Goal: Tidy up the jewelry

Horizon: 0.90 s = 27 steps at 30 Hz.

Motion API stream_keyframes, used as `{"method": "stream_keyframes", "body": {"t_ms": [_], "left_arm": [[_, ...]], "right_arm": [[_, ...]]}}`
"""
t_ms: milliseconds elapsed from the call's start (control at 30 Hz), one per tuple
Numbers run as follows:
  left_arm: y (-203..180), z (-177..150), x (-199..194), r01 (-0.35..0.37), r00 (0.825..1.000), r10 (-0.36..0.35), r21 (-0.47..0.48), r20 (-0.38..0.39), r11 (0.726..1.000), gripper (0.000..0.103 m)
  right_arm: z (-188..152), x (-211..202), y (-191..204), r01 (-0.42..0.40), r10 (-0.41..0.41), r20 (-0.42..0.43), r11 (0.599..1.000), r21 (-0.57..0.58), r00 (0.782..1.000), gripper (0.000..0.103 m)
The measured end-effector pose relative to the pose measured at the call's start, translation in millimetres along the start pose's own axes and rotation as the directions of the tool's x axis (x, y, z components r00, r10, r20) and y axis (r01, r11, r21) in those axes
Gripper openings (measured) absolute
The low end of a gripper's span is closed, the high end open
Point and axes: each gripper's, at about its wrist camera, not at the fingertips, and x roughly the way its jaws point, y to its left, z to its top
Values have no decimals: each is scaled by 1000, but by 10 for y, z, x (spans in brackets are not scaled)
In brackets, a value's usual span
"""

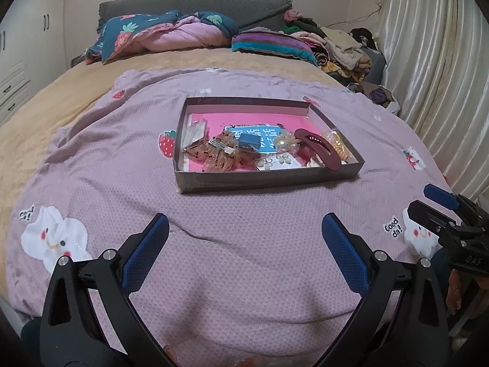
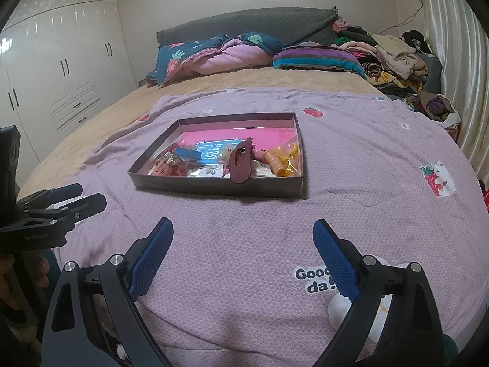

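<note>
Here, entries as observed from the foot of the bed:

Setting: a lilac bedspread (image 1: pixel 244 214) printed with strawberries and white cartoon animals lay over a tan blanket (image 1: pixel 61 98); crumpled quilt (image 1: pixel 171 33) and striped pillow (image 1: pixel 272 44) at the far end, heap of clothes (image 1: pixel 342 46) far right, white wardrobe (image 2: pixel 61 61) on the left wall.

Tray: a shallow dark cardboard tray (image 1: pixel 262 180) with a pink liner sat mid-bedspread, far of both grippers.

Tray contents: jewelry and hair pieces lay jumbled together. A small blue box (image 1: pixel 249 141) rested on a blue printed card (image 1: pixel 269 140); a silver clip (image 1: pixel 221 146) lay across amber beaded bows (image 1: pixel 214 159) near left; a dark maroon hair clip (image 1: pixel 321 150) leaned over the near-right rim; a yellow-orange coiled tie in a clear bag (image 1: pixel 336 143) lay at the right wall; pearl pieces (image 1: pixel 284 143) in the middle; a small clear packet (image 1: pixel 195 133) at the left wall.

Left gripper (image 1: pixel 244 232): released, blue pads spread wide, nothing between them, hovering over bare bedspread near of the tray.

Right gripper (image 2: pixel 243 235): likewise spread wide and holding nothing, near of the tray, beside the "Good da!" print (image 2: pixel 314 279).

Contact: neither gripper touched the tray.
</note>
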Motion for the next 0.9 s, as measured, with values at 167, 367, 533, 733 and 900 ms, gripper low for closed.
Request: {"method": "stream_keyframes", "body": {"t_ms": [167, 367, 533, 733, 900], "left_arm": [[-3, 3, -5, -1, 1000, 1, 0, 2, 1000, 93], [-4, 1, -7, -1, 1000, 1, 0, 1, 1000, 93], [-3, 1, -5, -2, 1000, 2, 0, 1, 1000, 93], [-11, 0, -14, -3, 1000, 3, 0, 1, 1000, 94], [-8, 1, -14, -5, 1000, 5, -1, 0, 1000, 93]], "right_arm": [[1, -1, 0, 0, 0, -1, 1000, 0, 1000, 92], [0, 0, 2, 1, -1, 0, 1000, -1, 1000, 92], [0, -2, 5, 1, -1, 0, 1000, -1, 1000, 92], [-4, -2, 10, 1, -1, 0, 1000, -4, 1000, 92], [-2, -5, 15, 2, -2, 1, 1000, -4, 1000, 92]]}}
